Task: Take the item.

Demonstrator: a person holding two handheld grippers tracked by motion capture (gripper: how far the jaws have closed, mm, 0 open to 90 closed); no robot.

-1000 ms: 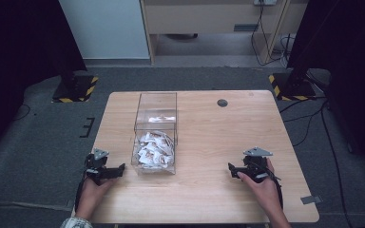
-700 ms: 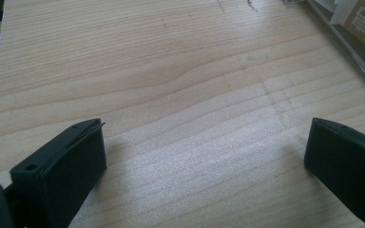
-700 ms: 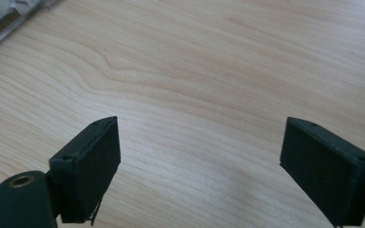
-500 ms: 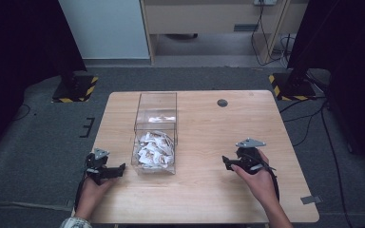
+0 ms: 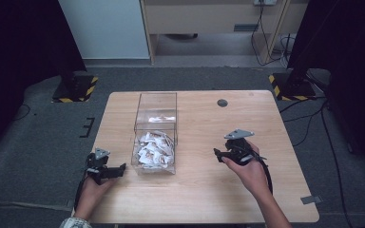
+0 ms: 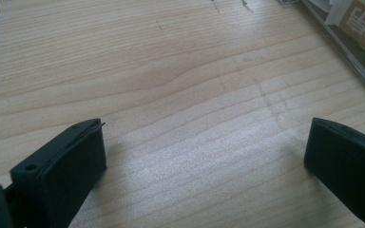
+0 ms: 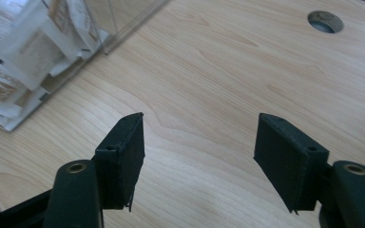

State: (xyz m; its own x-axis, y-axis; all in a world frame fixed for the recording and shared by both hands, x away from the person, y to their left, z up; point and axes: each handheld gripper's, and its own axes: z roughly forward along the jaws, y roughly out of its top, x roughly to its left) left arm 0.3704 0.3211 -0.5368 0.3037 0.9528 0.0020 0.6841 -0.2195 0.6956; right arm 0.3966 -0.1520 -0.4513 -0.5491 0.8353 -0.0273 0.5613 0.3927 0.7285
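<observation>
the left claw rests on the counter just left of the clear box, jaws spread wide with only bare wood between them. the clear box stands left of the counter's centre, its near compartment holding a heap of white paper packets. the right claw is well right of the box and points toward it; its jaws have just been closing, are partly open and hold nothing.
</observation>
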